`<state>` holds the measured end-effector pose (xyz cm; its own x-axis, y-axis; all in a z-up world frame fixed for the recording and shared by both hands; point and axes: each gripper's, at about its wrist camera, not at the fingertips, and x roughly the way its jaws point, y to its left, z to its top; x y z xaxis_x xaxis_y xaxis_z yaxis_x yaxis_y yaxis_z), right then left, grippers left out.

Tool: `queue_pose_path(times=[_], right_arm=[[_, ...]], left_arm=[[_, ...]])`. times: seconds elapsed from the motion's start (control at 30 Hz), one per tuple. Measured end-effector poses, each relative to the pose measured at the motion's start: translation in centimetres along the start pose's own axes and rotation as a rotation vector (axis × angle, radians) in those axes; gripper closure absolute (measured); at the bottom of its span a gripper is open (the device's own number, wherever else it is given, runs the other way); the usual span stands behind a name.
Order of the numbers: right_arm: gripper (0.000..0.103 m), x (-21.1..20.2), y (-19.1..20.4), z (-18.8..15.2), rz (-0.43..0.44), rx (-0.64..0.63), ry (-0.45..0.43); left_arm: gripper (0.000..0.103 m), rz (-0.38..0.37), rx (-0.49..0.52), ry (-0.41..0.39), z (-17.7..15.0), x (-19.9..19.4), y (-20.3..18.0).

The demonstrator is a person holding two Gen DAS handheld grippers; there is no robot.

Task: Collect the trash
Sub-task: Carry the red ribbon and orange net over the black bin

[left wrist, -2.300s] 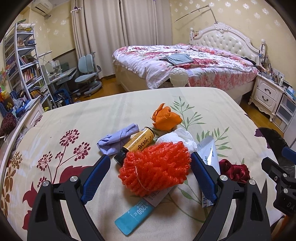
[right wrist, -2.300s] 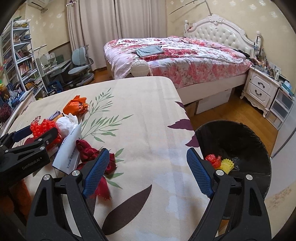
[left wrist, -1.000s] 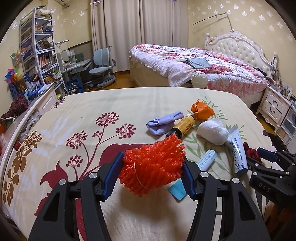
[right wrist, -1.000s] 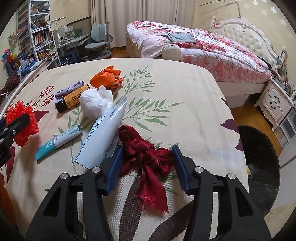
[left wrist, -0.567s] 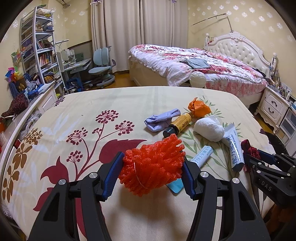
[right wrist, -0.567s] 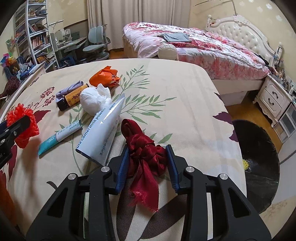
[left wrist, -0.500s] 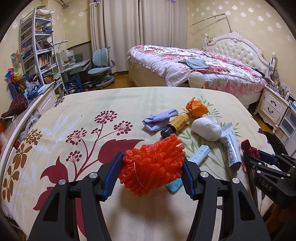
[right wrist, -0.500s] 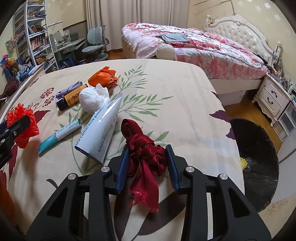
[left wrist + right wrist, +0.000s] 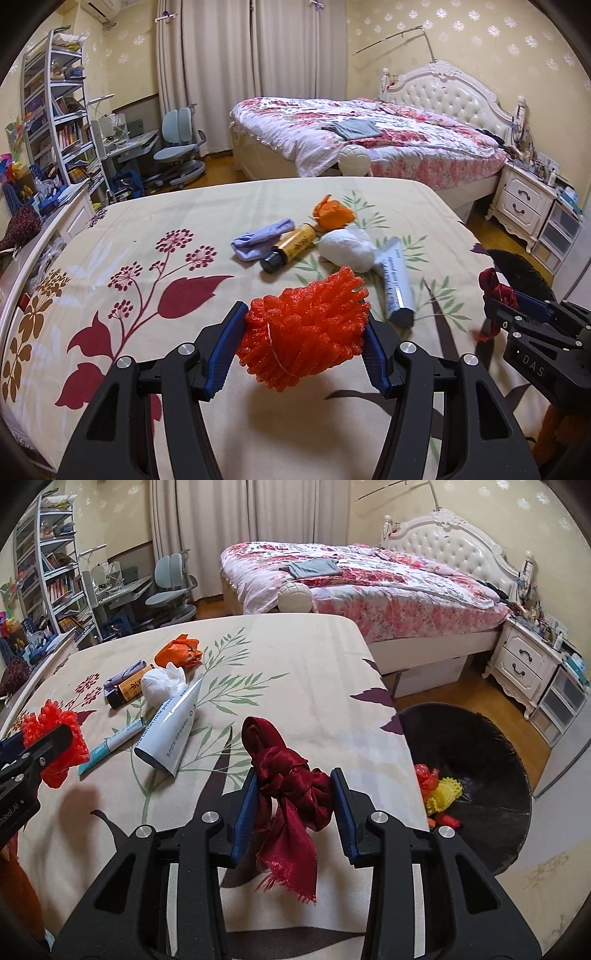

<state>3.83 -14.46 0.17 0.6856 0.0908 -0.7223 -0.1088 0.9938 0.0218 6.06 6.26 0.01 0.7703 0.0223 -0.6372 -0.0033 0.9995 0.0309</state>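
My left gripper (image 9: 303, 343) is shut on an orange-red foam net (image 9: 306, 328) and holds it above the floral tablecloth (image 9: 147, 236). My right gripper (image 9: 293, 805) is shut on a dark red ribbon bow (image 9: 288, 771), lifted off the cloth near the table's right edge, its frayed tail hanging down. A black trash bin (image 9: 476, 746) stands on the floor just right of the table, with red and yellow scraps inside. On the cloth lie an orange wrapper (image 9: 332, 216), a purple cloth (image 9: 262, 240), an amber bottle (image 9: 291, 247), a white wad (image 9: 347, 251) and a white tube (image 9: 397, 284).
A thin teal tube (image 9: 114, 744) lies left of the white tube. Beyond the table are a bed (image 9: 369, 140), a nightstand (image 9: 524, 668), a desk with a chair (image 9: 177, 155) and a bookshelf (image 9: 55, 107). Wooden floor runs between table and bed.
The right gripper closed on the red ribbon bow and lifted it toward the table's right edge and the bin. The left gripper carried the foam net rightward over the cloth.
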Motion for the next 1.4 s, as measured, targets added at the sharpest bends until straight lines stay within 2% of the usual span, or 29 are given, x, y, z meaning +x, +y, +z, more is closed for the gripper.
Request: queue_pose_path(times=[0.6,1.1,1.4], right_arm=[[0.066,-3.0,-6.0,-1.8,-0.092,0.105,-0.047],[0.066,-3.3,-12.2,-2.2,-0.187,0.217,-0.069],[0.065,-3.0,-15.9,-1.8,-0.235,0.272,-0.09]], left_arm=[[0.044,-0.121,0.096,-0.017,0.0,-0.9,-7.5],[0.044,-0.228,0.184,-0.038,1.2,0.3,-15.0],[0.044,-0.259,0.215,-0.035,1.9,1.7,-18.6]])
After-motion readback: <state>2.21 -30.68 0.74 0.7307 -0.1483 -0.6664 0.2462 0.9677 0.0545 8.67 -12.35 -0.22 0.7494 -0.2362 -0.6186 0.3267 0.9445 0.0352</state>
